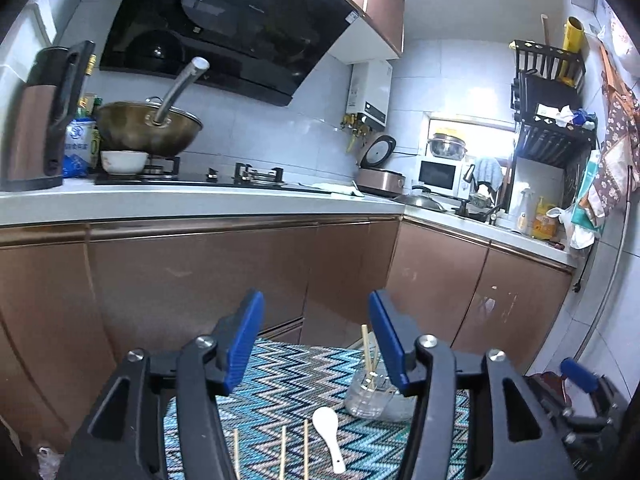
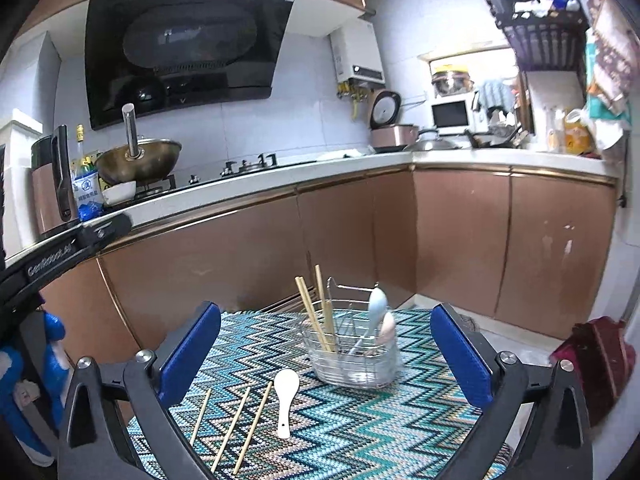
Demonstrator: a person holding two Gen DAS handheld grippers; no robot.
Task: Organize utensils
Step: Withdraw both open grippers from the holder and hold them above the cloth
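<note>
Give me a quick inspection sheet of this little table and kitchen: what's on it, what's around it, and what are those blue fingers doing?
Surface: zigzag-patterned mat covering a small table.
Job's things: wire caddy holding two chopsticks and two spoons; three loose chopsticks and a white spoon lying flat on the mat.
Clutter: nothing seen on the mat.
Grippers: left gripper open, empty; right gripper open wide, empty; both short of the utensils.
Cables: nothing seen on the table; a cord with a plug hangs by the far counter.
Surroundings: copper-coloured cabinets, wok on the stove, range hood, microwave, rice cooker.
</note>
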